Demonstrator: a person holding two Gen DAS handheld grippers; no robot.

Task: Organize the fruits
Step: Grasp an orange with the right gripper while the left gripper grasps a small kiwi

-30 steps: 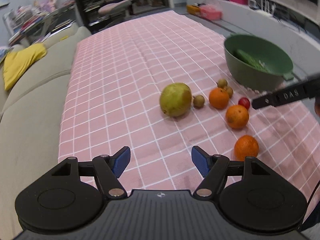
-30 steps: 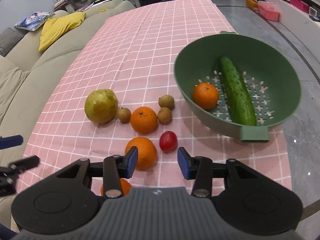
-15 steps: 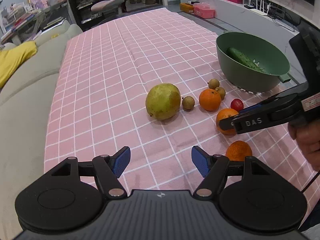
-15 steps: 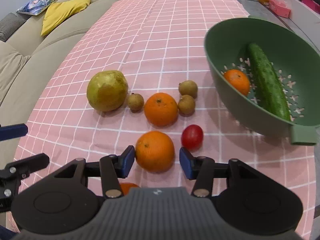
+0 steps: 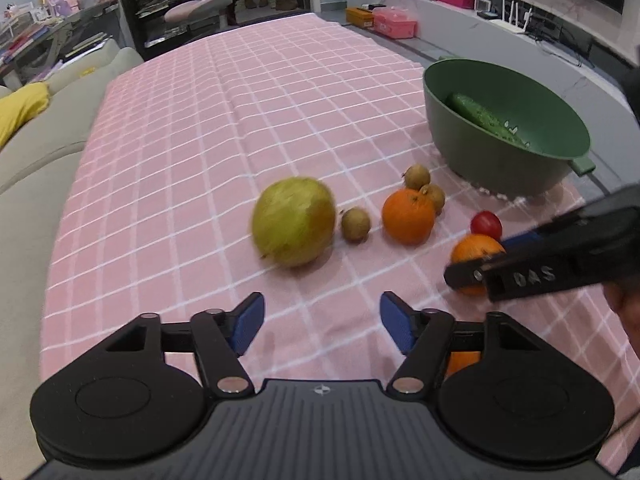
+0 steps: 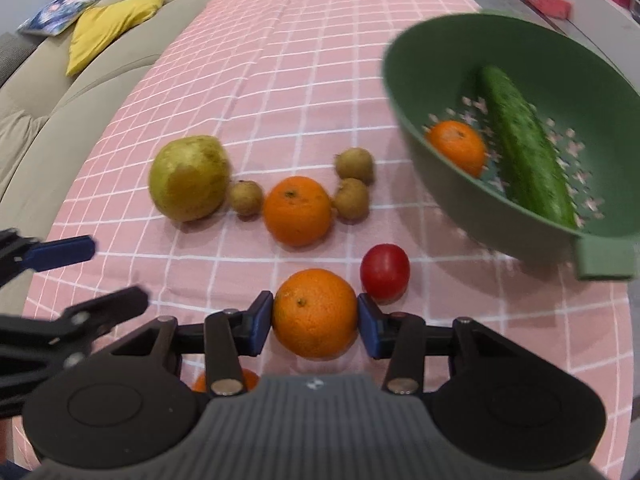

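Note:
My right gripper [image 6: 315, 320] is down on the pink checked cloth, its jaws closing, both blue pads pressing the sides of an orange [image 6: 315, 312]. A red tomato [image 6: 385, 272] sits just right of it. Farther off lie a second orange [image 6: 298, 210], three small brown fruits [image 6: 246, 198] and a big green pear [image 6: 190, 178]. My left gripper [image 5: 322, 326] hovers short of the pear [image 5: 294, 222], its jaws closing with nothing between them. The green colander [image 6: 400, 80] holds a cucumber [image 6: 524, 148] and an orange [image 6: 456, 146].
Another orange [image 6: 224, 380] lies partly hidden under the right gripper's body. A beige sofa [image 5: 36, 148] with a yellow cushion [image 6: 112, 28] runs along the cloth's left edge. The colander stands near the table's right edge, with floor beyond.
Both grippers came down and forward toward the fruit. The right jaws now bracket and touch the near orange. The left jaws have narrowed a little.

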